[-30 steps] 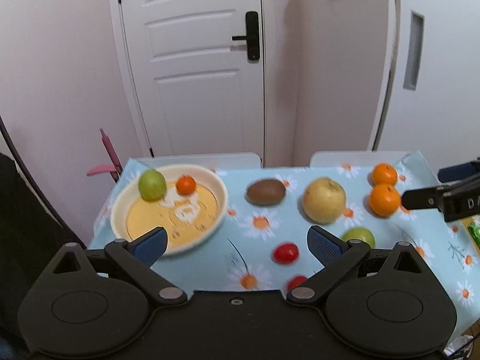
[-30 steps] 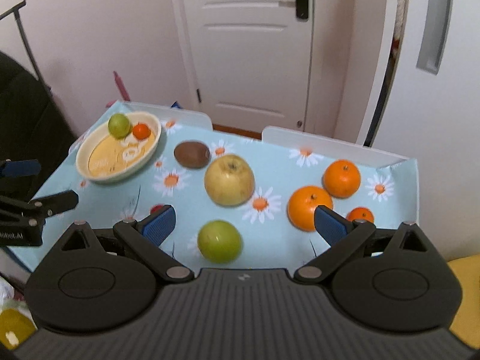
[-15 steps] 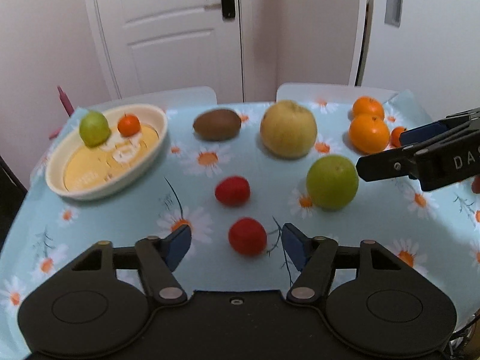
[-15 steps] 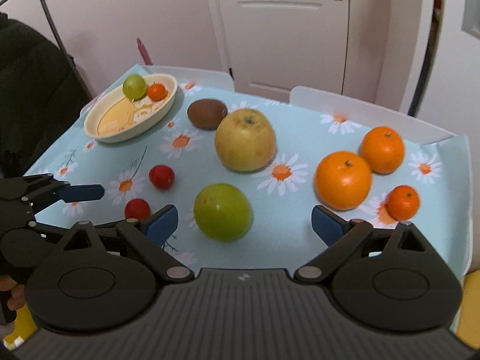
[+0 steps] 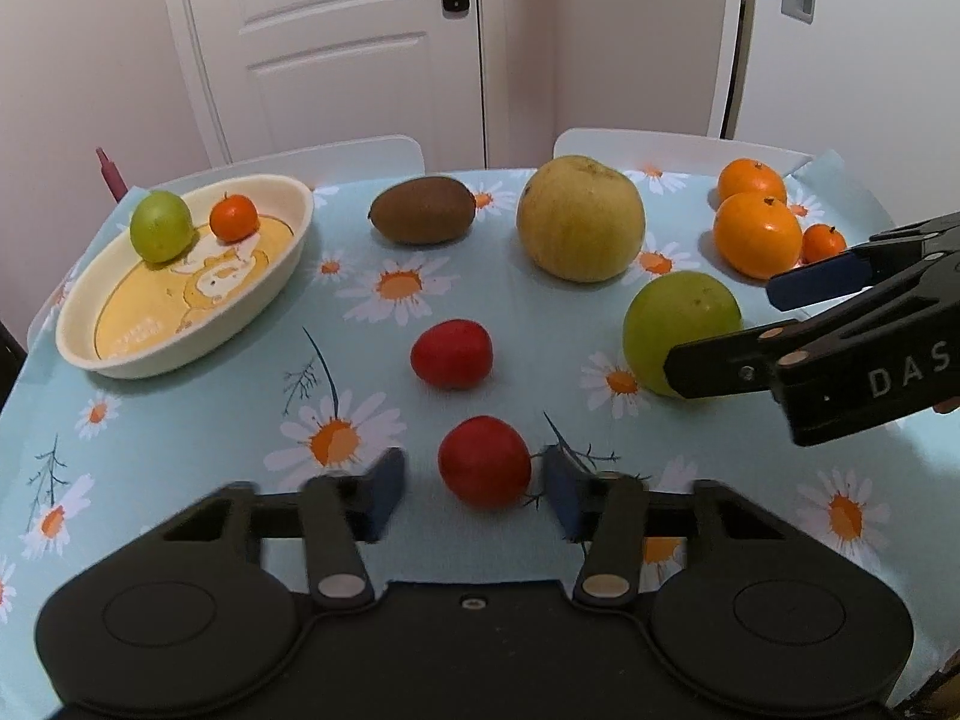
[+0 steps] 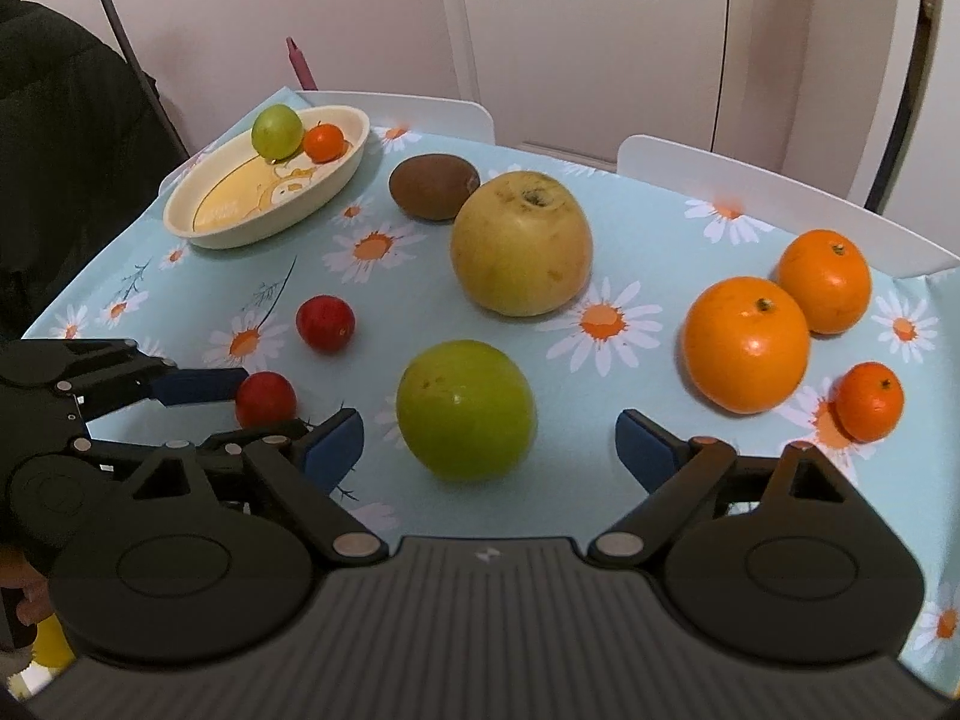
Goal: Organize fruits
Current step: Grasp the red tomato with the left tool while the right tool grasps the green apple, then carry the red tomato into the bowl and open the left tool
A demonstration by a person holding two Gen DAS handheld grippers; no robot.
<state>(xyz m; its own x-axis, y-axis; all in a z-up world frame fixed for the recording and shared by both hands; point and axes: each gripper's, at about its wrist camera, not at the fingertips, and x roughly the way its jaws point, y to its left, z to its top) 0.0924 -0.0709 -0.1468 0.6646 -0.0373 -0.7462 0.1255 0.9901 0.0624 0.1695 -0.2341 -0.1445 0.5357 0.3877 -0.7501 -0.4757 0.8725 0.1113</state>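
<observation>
Fruits lie on a daisy-print tablecloth (image 5: 180,420). My left gripper (image 5: 474,489) is low over the cloth, jaws closing. The near red fruit (image 5: 485,471) sits between its pads, with a gap still showing on the left side. In the right wrist view the left gripper (image 6: 270,408) flanks that same red fruit (image 6: 265,399). My right gripper (image 6: 489,447) is open wide, with the big green fruit (image 6: 465,411) just ahead between its fingers, untouched. A cream bowl (image 5: 288,252) at far left holds a green fruit (image 5: 161,234) and a small orange (image 5: 234,217).
A second red fruit (image 5: 451,354), a kiwi (image 5: 422,210), a large yellow fruit (image 5: 581,219), two oranges (image 6: 747,342) and a small mandarin (image 6: 870,402) lie on the cloth. White chair backs (image 5: 336,156) stand behind the table. A dark coat (image 6: 60,150) hangs at left.
Both grippers have come down and closer to the table. The left jaws have narrowed from wide open to around the near red fruit. The right gripper now brackets the green fruit.
</observation>
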